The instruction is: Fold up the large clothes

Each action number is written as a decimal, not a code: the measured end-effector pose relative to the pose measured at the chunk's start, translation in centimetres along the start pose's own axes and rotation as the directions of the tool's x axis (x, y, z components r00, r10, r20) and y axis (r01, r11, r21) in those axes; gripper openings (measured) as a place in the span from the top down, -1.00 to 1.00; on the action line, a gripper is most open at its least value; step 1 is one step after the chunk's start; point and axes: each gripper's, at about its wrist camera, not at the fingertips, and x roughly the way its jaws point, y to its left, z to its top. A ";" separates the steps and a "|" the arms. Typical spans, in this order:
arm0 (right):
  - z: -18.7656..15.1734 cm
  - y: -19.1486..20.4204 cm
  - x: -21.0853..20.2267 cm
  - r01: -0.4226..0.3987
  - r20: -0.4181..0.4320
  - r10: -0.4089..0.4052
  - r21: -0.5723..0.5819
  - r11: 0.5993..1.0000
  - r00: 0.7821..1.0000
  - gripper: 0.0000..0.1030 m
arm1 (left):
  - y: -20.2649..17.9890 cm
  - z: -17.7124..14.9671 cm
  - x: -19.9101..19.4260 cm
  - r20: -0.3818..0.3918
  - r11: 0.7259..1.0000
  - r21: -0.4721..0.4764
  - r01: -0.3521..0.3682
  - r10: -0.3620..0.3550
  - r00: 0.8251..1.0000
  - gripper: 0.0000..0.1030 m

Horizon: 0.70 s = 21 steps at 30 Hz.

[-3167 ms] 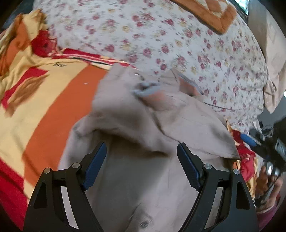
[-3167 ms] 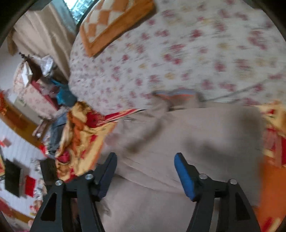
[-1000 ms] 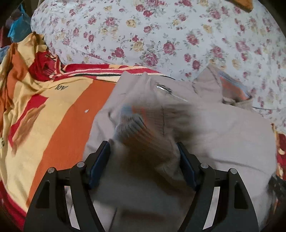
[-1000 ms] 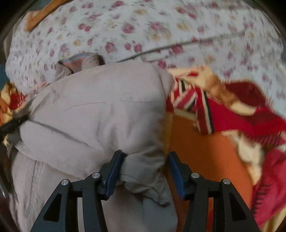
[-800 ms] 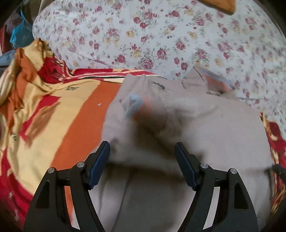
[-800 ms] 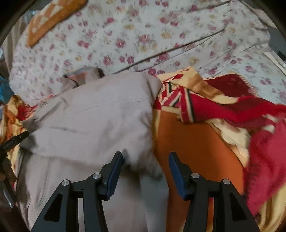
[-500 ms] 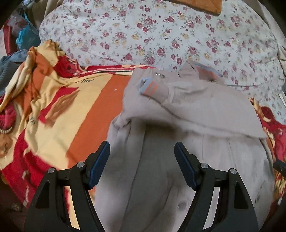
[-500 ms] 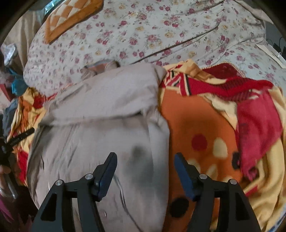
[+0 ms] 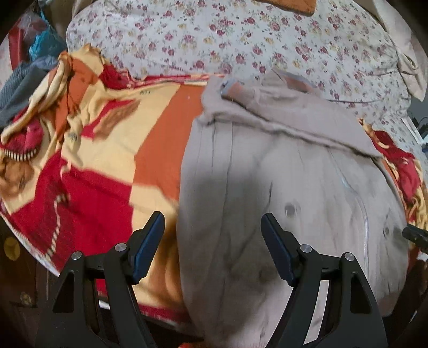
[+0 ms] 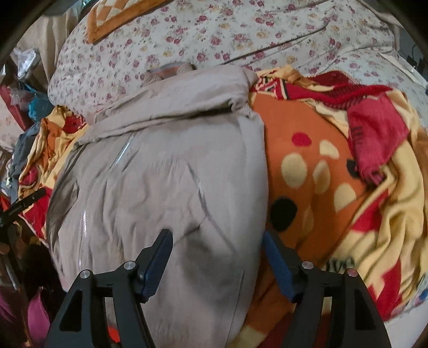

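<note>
A beige zip jacket (image 9: pixel 294 187) lies front up on the bed, its hem toward me. Both sleeves are folded across the chest as a band (image 9: pixel 307 117); one orange-and-grey ribbed cuff (image 9: pixel 235 89) rests near the left shoulder. My left gripper (image 9: pixel 211 216) hovers open over the jacket's lower left edge, holding nothing. In the right wrist view the jacket (image 10: pixel 165 174) fills the middle. The right gripper (image 10: pixel 217 233) hangs above its lower right edge with jaws opening, and no cloth is pinched between them.
An orange, red and yellow blanket (image 9: pixel 107 133) lies under the jacket and is bunched at the right (image 10: pixel 374 120). Behind it is a floral quilt (image 10: pixel 240 26) with an orange checked cushion (image 10: pixel 117 16). Clutter is piled beside the bed at the left (image 10: pixel 26 107).
Both grippers let go of the sleeves they had between their jaws and drew back from the chest toward the hem. The sleeves now lie folded across the jacket. The right jaws stand wider.
</note>
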 end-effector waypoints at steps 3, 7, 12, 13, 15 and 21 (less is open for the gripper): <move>-1.3 0.0 -0.5 -0.029 -0.008 0.029 0.000 1.000 1.000 -0.31 | 0.5 -1.8 -0.4 -0.036 0.999 -0.008 0.051 -0.051 0.998 -0.46; -3.4 0.1 -0.9 -0.048 -0.057 0.046 -0.034 0.998 0.997 -0.32 | 0.8 -4.0 -1.1 -0.092 0.988 0.008 0.152 -0.151 0.984 -0.47; -6.1 -0.2 -1.3 -0.119 -0.125 0.114 -0.028 0.993 0.986 -0.34 | 0.7 -6.9 -0.7 -0.188 0.983 0.026 0.182 -0.174 0.967 -0.47; -6.5 -0.1 -1.4 -0.124 -0.130 0.119 -0.027 0.992 0.984 -0.34 | 0.7 -7.4 -0.4 -0.207 0.983 0.026 0.183 -0.173 0.963 -0.47; -7.3 0.0 -1.5 -0.139 -0.137 0.135 -0.023 0.990 0.981 -0.34 | 0.6 -8.3 0.3 -0.233 0.984 0.030 0.174 -0.163 0.959 -0.47; -8.7 1.0 -1.0 -0.218 -0.200 0.212 -0.011 0.976 0.957 -0.34 | -0.1 -9.4 1.6 -0.288 0.982 0.033 0.187 -0.170 0.943 -0.47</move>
